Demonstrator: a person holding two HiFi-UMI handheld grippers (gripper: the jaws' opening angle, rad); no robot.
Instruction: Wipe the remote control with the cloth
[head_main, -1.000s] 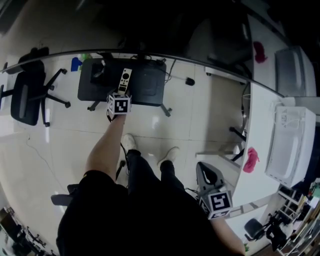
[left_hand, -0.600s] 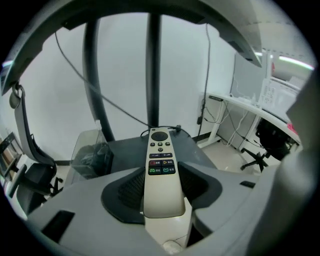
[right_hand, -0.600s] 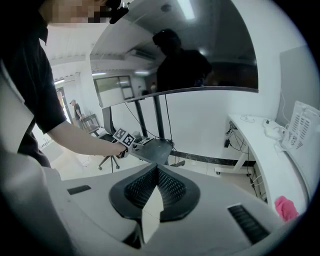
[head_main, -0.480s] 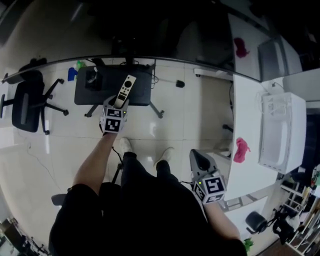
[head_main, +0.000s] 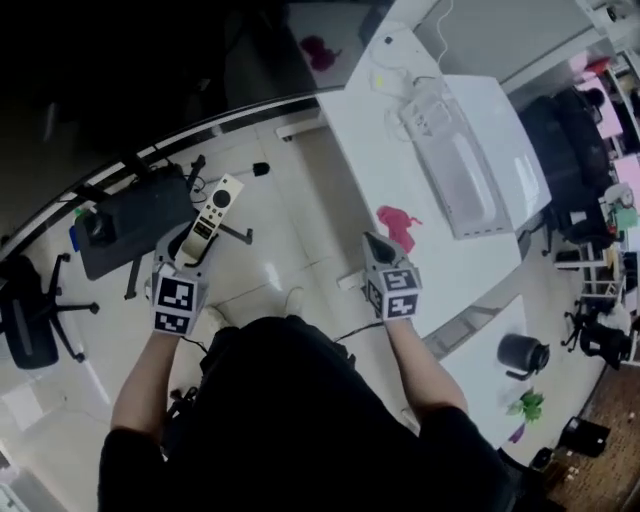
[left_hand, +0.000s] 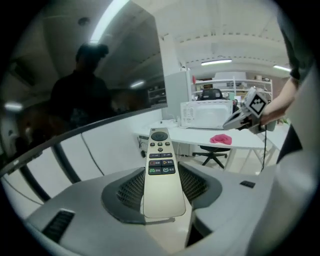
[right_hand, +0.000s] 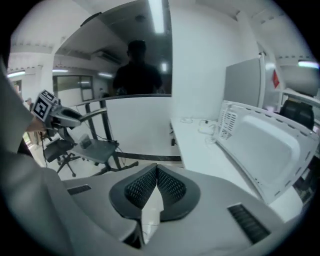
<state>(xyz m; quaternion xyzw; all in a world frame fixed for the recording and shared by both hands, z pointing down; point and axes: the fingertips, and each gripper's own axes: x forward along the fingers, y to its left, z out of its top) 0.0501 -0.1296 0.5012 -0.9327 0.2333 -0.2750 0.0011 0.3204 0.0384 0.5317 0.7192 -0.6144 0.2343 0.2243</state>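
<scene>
Remote control (left_hand: 160, 170) pinched lengthwise in left tongs (left_hand: 161, 192), right tongs (right_hand: 156, 175) pressed together, empty, near pink cloth (head_main: 398, 226) on white table (head_main: 365, 140)

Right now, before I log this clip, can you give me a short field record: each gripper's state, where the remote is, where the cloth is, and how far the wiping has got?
left gripper: closed on the remote control, held in the air over the floor, buttons facing up
right gripper: jaws together, nothing between them
cloth: pink, lying on the white table, not picked up
right gripper to cloth: tip close to it, apart from it
wiping: not yet begun
</scene>
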